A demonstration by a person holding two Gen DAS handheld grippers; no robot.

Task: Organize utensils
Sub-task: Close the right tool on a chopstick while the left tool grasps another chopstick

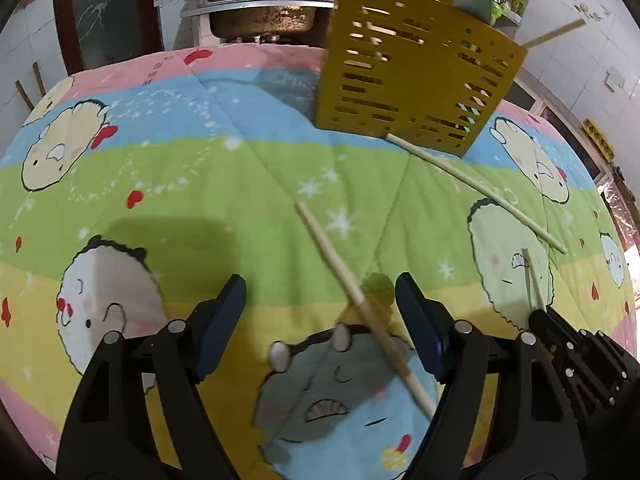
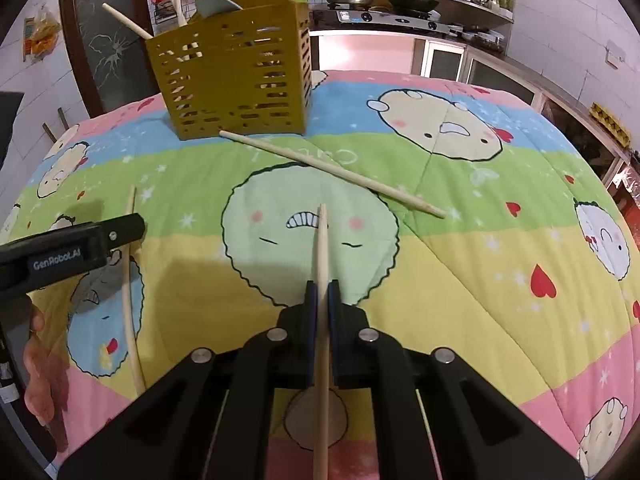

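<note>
Left wrist view: the left tool (image 1: 320, 292) hangs over a cartoon quilt (image 1: 200, 168) with its jaws spread wide. A chopstick (image 1: 360, 304) lies slanting on the quilt between the two pads, and neither pad presses on it. Beyond it a second chopstick (image 1: 476, 184) lies near the foot of the yellow slotted holder (image 1: 416, 80), one end just beside the holder's base. The holder stands at the far side of the quilt with sticks poking out of its top. At the right edge the right tool (image 1: 538, 310) shows with a thin stick rising from its tip.

From the right wrist, the right tool (image 2: 322, 292) has its jaws pressed together, pinching a third chopstick (image 2: 322, 248) that runs lengthwise between the pads and pokes out ahead of them over a green cartoon face. The second chopstick (image 2: 332, 168) lies crosswise ahead, well apart from the held one. The holder (image 2: 236, 76) stands at upper left, with a pale spoon and sticks in it. At left the left tool (image 2: 120, 232) reaches in above the first chopstick (image 2: 130, 288), and a hand (image 2: 38, 360) shows at the frame edge. Behind, a kitchen bench (image 2: 380, 26) carries a pot and a wok.
</note>
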